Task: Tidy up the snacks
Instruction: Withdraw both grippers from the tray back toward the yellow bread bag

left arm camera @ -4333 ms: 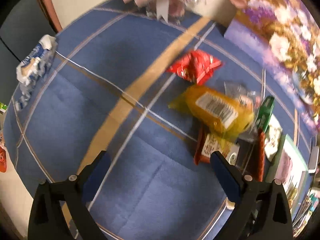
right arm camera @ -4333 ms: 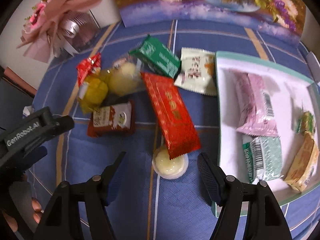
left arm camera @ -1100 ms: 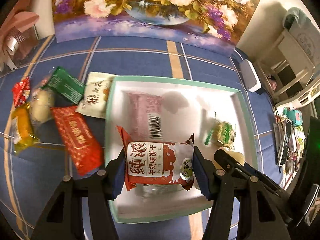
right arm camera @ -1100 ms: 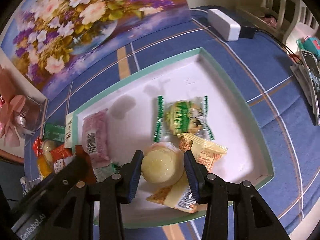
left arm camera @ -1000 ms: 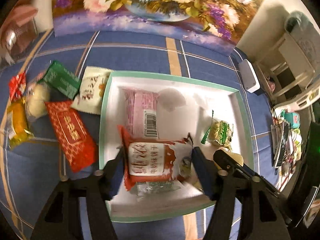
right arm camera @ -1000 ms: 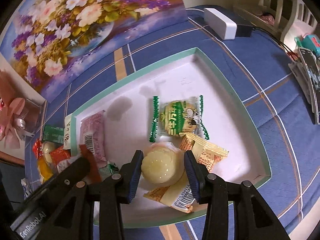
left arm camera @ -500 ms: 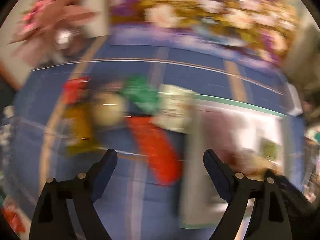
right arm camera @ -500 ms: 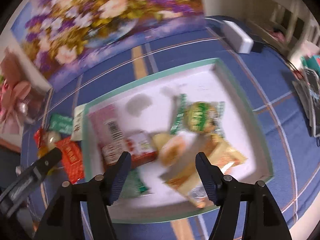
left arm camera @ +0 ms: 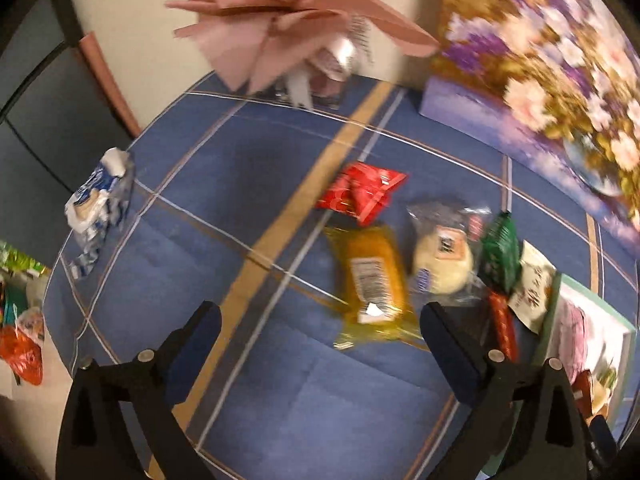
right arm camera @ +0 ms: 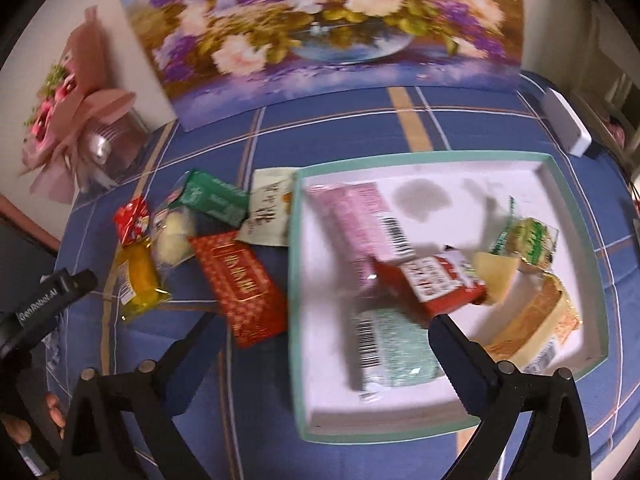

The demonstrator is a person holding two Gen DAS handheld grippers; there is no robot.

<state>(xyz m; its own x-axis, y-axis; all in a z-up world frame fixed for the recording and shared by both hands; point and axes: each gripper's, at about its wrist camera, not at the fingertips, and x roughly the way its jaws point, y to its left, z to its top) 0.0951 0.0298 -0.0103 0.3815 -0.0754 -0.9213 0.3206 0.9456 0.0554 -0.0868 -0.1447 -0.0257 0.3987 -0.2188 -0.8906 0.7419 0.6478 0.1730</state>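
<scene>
My left gripper (left arm camera: 320, 340) hangs over the blue cloth, jaws opening with nothing between them; a yellow packet (left arm camera: 372, 280) lies just beyond its tips. Past that are a small red packet (left arm camera: 360, 196), a wrapped pale bun (left arm camera: 440, 264) and a green packet (left arm camera: 500, 256). My right gripper (right arm camera: 326, 332), jaws opening and empty, hovers above the left rim of the teal tray (right arm camera: 294, 280). Inside the tray lie a red-and-white biscuit packet (right arm camera: 432, 280), a pale jelly cup (right arm camera: 496, 276), a pink packet (right arm camera: 360, 220) and a green speckled packet (right arm camera: 392, 344). A long red packet (right arm camera: 240, 280) rests left of the tray.
A flower painting (right arm camera: 320, 32) leans along the back. A pink paper bouquet (left arm camera: 288, 20) stands at the back left. A crumpled blue-white wrapper (left arm camera: 100, 208) sits near the table's left edge. A white box (right arm camera: 568, 124) lies at the back right. A cream packet (right arm camera: 268, 212) touches the tray's rim.
The left gripper let go of the biscuit packet and the right let go of the jelly cup, both inside the tray. Both grippers opened wide and swung left, the left one over the loose snacks.
</scene>
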